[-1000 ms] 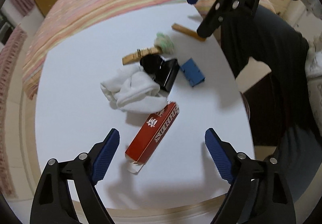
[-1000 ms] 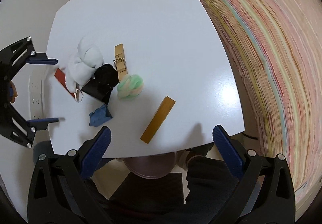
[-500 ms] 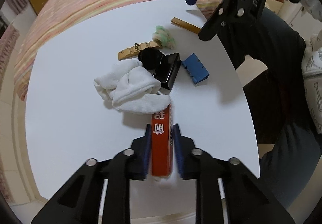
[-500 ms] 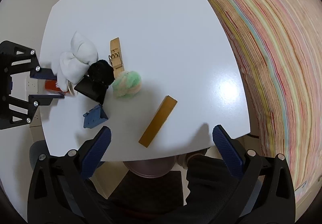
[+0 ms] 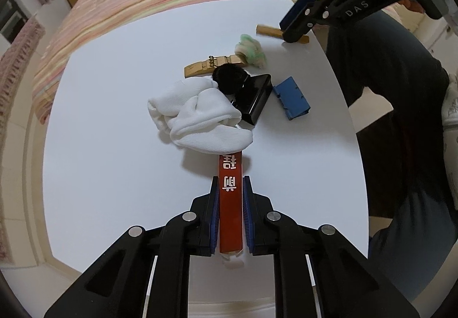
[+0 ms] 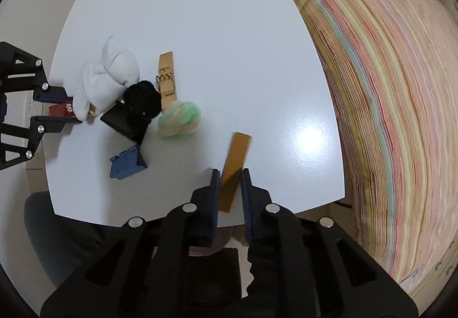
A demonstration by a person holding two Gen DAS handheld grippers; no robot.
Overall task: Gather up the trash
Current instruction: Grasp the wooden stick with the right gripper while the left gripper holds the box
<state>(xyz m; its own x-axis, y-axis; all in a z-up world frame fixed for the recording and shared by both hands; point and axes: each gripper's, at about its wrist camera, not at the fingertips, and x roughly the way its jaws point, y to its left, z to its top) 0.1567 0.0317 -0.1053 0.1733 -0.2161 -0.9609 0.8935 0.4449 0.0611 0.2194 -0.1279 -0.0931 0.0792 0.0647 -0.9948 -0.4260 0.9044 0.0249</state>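
My left gripper [image 5: 230,183] is shut on a long red box [image 5: 230,200] with white characters; its far end lies under a white cloth [image 5: 200,117]. The box also shows in the right wrist view [image 6: 61,111], between the left gripper's fingers [image 6: 53,93]. My right gripper [image 6: 230,175] is shut on a brown wooden strip [image 6: 233,166] near the white table's edge [image 6: 200,17]. The right gripper also shows in the left wrist view [image 5: 297,20], over the strip [image 5: 269,31].
On the table lie a black box [image 6: 123,120], a black pompom [image 6: 143,100], a green-and-cream yarn ball [image 6: 179,119], a blue folded piece [image 6: 127,165] and a wooden clip [image 6: 167,77]. A striped bed [image 6: 386,89] borders the table.
My left gripper closed on the red box and turned it lengthwise. My right gripper came down and closed on the brown strip.
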